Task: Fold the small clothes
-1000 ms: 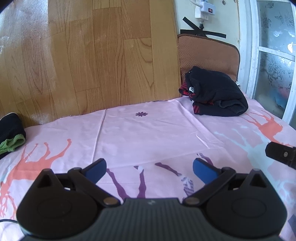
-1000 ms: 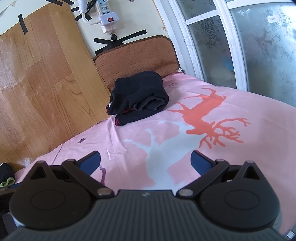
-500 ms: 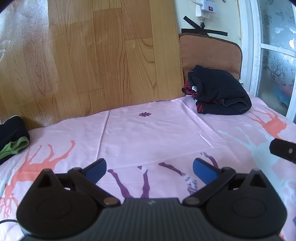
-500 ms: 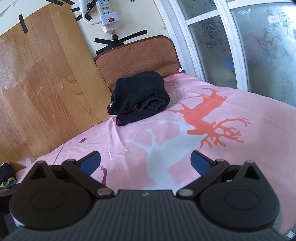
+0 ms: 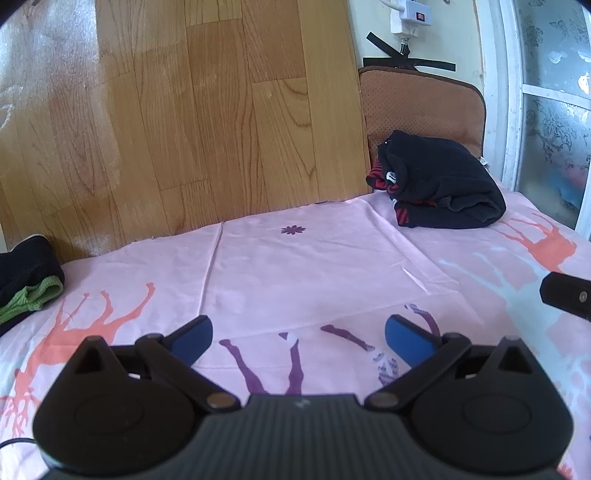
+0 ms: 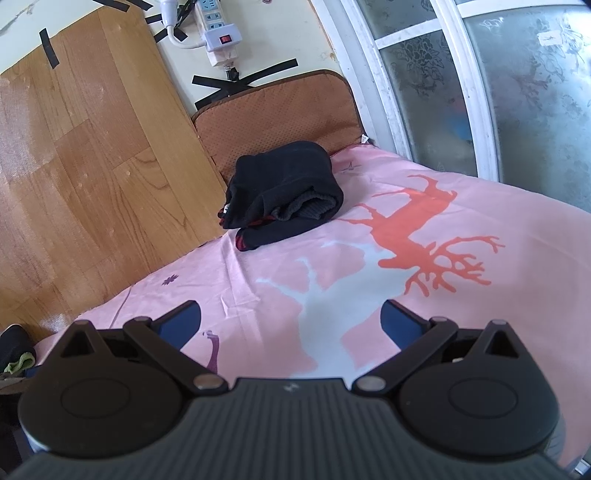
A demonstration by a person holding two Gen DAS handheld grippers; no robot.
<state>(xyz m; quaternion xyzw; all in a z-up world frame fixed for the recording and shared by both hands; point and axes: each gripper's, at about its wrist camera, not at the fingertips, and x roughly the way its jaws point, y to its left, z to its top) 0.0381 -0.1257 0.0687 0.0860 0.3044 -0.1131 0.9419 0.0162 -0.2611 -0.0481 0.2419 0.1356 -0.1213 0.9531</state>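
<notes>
Left wrist view: the left gripper (image 5: pixel 297 338) hangs low over the pink sheet (image 5: pixel 295 266), its blue-padded fingers (image 5: pixel 190 338) spread wide with nothing between them. The sheet, printed with orange, pale blue and purple deer, covers the bed up to the wood-grain board (image 5: pixel 184 110) along its far edge. At the far right corner of the bed lies a folded dark garment (image 5: pixel 443 188) with red-striped trim, resting against the foot of a brown cushion (image 5: pixel 417 103) that stands upright beside the board. At the left edge of the bed sits a second dark garment with a green band (image 5: pixel 26 280), well apart from the first. A black part of the right gripper (image 5: pixel 567 295) reaches in at the right border, above the sheet.

Right wrist view: the right gripper (image 6: pixel 290 319) is likewise spread and empty above the sheet (image 6: pixel 369 332), over a pale blue deer. The folded dark garment (image 6: pixel 284 195) lies ahead at the far corner, touching the brown cushion (image 6: pixel 273 114); a grey ribbed layer shows in its fold, possibly a lining. A frosted window (image 6: pixel 498 92) runs along the bed's right side. A white power strip (image 6: pixel 218 29) is fixed to the wall above the cushion, with strips of black tape around it. The green-banded garment (image 6: pixel 16 354) shows only as a sliver at the left border.
</notes>
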